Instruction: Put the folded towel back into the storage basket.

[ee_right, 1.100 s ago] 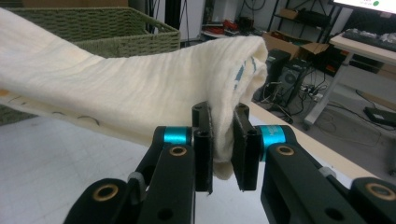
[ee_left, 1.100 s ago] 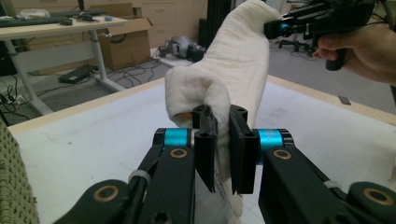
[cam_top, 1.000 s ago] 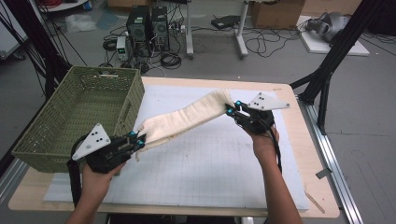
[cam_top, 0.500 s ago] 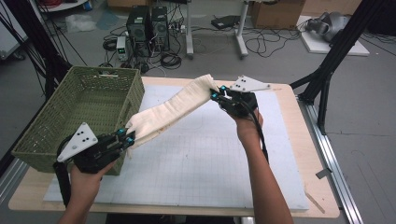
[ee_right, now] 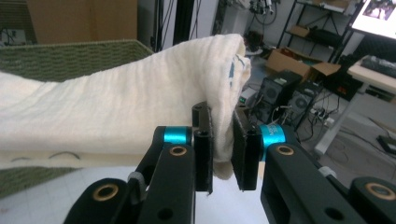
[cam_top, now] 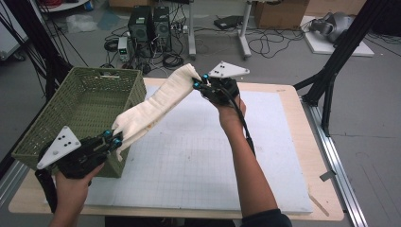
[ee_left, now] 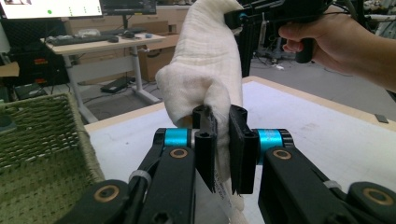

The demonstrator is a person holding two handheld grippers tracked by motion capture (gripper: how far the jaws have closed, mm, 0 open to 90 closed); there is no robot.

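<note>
Both sets of fingers are clamping the cloth (cam_top: 153, 106): left gripper (ee_left: 223, 144) pinching one end, right gripper (ee_right: 223, 144) the other. The cloth is hanging slack between them above the worktop (cam_top: 198, 156), its left end beside the basket (cam_top: 78, 111).

Step, as judged: carrying the cloth toward the basket. Next move is calling for lowering it over the rim before letting go.

Basket floor is partly cut off; the small tag near the left fingers is too blurred to read.

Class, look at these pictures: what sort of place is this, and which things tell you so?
Probably a robotics lab or workshop: black computer towers amid tangled cables on the floor, a black metal camera stand, and desks with monitors behind the worktable.
</note>
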